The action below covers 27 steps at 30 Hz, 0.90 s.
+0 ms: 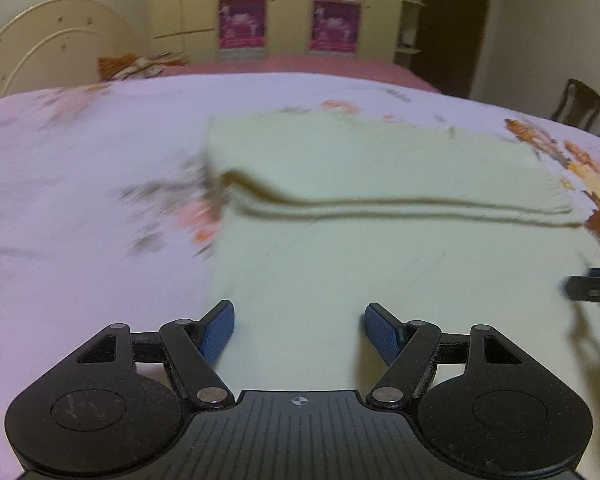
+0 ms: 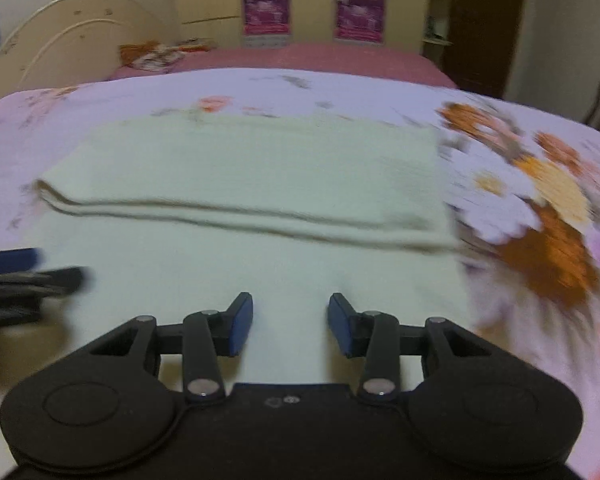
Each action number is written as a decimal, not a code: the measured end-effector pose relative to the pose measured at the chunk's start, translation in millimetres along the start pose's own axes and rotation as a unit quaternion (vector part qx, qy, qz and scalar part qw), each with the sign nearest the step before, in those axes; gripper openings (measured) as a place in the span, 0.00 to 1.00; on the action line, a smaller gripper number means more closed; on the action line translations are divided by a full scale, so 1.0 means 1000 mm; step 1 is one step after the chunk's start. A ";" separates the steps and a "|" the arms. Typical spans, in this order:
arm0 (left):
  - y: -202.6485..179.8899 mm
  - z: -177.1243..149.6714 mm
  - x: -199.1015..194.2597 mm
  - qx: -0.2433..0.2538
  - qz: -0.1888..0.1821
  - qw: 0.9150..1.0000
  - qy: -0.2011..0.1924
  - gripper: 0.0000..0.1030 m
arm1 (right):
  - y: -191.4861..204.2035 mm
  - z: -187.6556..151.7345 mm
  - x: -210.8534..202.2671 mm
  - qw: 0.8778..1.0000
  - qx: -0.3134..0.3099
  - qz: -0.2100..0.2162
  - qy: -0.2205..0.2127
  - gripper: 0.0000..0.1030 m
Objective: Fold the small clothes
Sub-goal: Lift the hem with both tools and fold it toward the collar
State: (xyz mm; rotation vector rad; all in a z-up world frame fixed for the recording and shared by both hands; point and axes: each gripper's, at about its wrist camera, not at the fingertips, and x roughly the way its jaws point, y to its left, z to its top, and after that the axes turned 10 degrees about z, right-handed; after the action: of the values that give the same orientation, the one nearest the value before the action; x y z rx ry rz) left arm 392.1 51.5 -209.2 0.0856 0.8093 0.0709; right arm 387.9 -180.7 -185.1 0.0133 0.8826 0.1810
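Observation:
A pale cream garment (image 1: 380,264) lies flat on the bed; its far part is folded over toward me, with the folded edge (image 1: 380,204) running across. It also shows in the right wrist view (image 2: 260,248). My left gripper (image 1: 299,328) is open and empty above the garment's near left part. My right gripper (image 2: 290,326) is open and empty above its near right part. The right gripper's tip (image 1: 592,288) shows at the left view's right edge, and the left gripper's tip (image 2: 28,272) shows at the right view's left edge.
The bed has a lilac floral sheet (image 1: 80,200) with orange flowers (image 2: 548,248) at the right. Beyond it are a pink bed (image 1: 300,64), a cream headboard (image 1: 52,40), wardrobes (image 1: 292,8) and a dark chair (image 1: 580,104).

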 end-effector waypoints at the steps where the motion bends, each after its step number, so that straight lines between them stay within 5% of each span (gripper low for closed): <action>1: 0.003 -0.003 -0.003 0.001 0.004 1.000 0.000 0.70 | -0.006 -0.004 -0.004 1.000 0.000 -0.003 0.002 0.40; 5: 0.011 -0.009 -0.015 -0.039 0.028 0.999 0.019 0.71 | -0.020 -0.022 -0.023 1.000 0.001 -0.012 0.005 0.40; 8: -0.001 -0.020 -0.038 -0.051 0.015 0.999 0.012 0.71 | -0.010 -0.028 -0.042 1.000 0.001 0.021 -0.008 0.40; 12: -0.032 -0.043 -0.063 -0.020 -0.009 1.000 0.008 0.71 | 0.019 -0.045 -0.058 0.996 -0.029 0.084 0.001 0.41; 15: -0.048 -0.066 -0.073 0.015 0.007 1.000 0.000 0.71 | 0.037 -0.062 -0.057 0.992 -0.057 0.113 0.017 0.40; 24: -0.002 -0.095 -0.105 0.003 0.031 0.999 0.031 0.72 | -0.001 -0.099 -0.089 0.997 -0.055 0.044 0.019 0.41; 27: -0.006 -0.097 -0.119 0.010 0.006 1.000 0.020 0.72 | -0.004 -0.103 -0.105 0.999 -0.026 0.037 0.011 0.42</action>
State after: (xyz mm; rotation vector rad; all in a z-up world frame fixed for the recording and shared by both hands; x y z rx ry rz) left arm 239.5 39.2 -190.9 0.1090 0.8489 0.0768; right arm 244.3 -208.1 -170.2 -0.0050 0.8998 0.2747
